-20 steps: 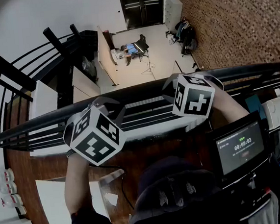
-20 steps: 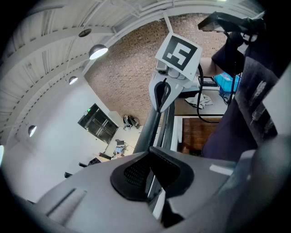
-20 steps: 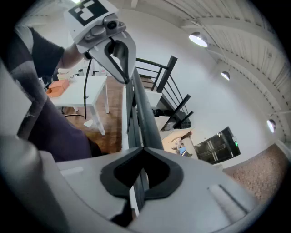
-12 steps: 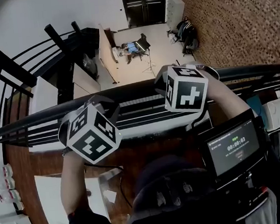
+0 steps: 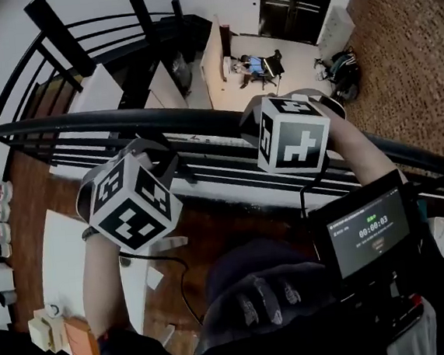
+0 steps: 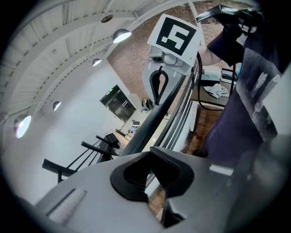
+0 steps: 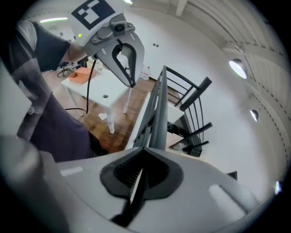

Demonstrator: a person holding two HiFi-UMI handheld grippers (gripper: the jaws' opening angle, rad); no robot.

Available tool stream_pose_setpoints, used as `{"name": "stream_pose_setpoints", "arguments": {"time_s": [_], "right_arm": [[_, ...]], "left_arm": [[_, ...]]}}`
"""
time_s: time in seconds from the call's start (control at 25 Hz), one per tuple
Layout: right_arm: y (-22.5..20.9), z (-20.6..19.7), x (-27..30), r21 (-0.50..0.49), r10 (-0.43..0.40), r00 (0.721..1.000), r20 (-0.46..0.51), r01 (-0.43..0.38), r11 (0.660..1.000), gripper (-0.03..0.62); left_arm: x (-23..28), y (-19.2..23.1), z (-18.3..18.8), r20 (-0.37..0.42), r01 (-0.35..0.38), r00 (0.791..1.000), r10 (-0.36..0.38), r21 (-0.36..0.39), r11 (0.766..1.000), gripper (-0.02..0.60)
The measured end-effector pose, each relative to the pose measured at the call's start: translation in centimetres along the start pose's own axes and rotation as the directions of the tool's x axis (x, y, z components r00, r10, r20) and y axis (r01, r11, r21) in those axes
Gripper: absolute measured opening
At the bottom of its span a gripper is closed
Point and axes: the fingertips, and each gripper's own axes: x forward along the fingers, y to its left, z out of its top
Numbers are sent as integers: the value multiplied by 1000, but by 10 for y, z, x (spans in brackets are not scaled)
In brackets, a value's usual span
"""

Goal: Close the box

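No box that I can tell as the task's own shows clearly. My left gripper [image 5: 155,164] and right gripper [image 5: 291,102] are held up side by side in front of a black railing [image 5: 201,120], each topped by its marker cube. In the left gripper view the left gripper [image 6: 153,181] is shut with nothing between the jaws, and the right gripper [image 6: 159,86] hangs ahead of it. The right gripper [image 7: 140,176] is shut and empty too, with the left gripper [image 7: 122,58] in front of it.
A white table [image 5: 66,266] stands at lower left with small cartons [image 5: 45,329] and an orange item [image 5: 80,342] on it. The orange item [image 7: 83,76] also shows on the table in the right gripper view. A screen [image 5: 364,233] hangs at my chest. Beyond the railing lies a lower floor.
The head view has swung left, bringing the white table's cartons into sight. Both grippers stay raised and shut, and their views have turned along the railing.
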Motion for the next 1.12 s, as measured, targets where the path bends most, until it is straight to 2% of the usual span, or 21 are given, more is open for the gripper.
{"name": "stream_pose_setpoints", "arguments": {"time_s": [0.08, 0.2, 0.4, 0.56, 0.68, 0.88, 1.04, 1.12], "right_arm": [[-1, 25, 9, -79, 38, 999, 35, -35, 996, 3], [1, 68, 25, -202, 88, 992, 94, -67, 977, 4], [39, 137, 51, -343, 180, 977, 110, -133, 930, 4], [68, 195, 79, -418, 205, 974, 100, -146, 896, 5], [80, 230, 90, -461, 203, 974, 96, -138, 877, 5], [119, 290, 104, -545, 235, 968, 84, -153, 825, 4], [154, 354, 127, -596, 270, 957, 107, -156, 788, 5], [173, 371, 132, -629, 310, 945, 106, -178, 756, 4]], "left_arm": [[-11, -4, -24, -28, -14, 1000, 11, -83, 996, 14], [-28, -13, -62, -99, -56, 994, 37, -201, 978, 14], [-62, -39, -133, -187, -140, 979, 82, -322, 936, 14], [-90, -53, -197, -215, -193, 970, 118, -375, 907, 14], [-110, -64, -227, -235, -213, 964, 124, -404, 890, 14], [-143, -85, -285, -266, -252, 954, 140, -452, 856, 14], [-167, -101, -351, -309, -287, 940, 145, -486, 826, 14], [-173, -115, -369, -333, -298, 934, 132, -517, 802, 14]]}}
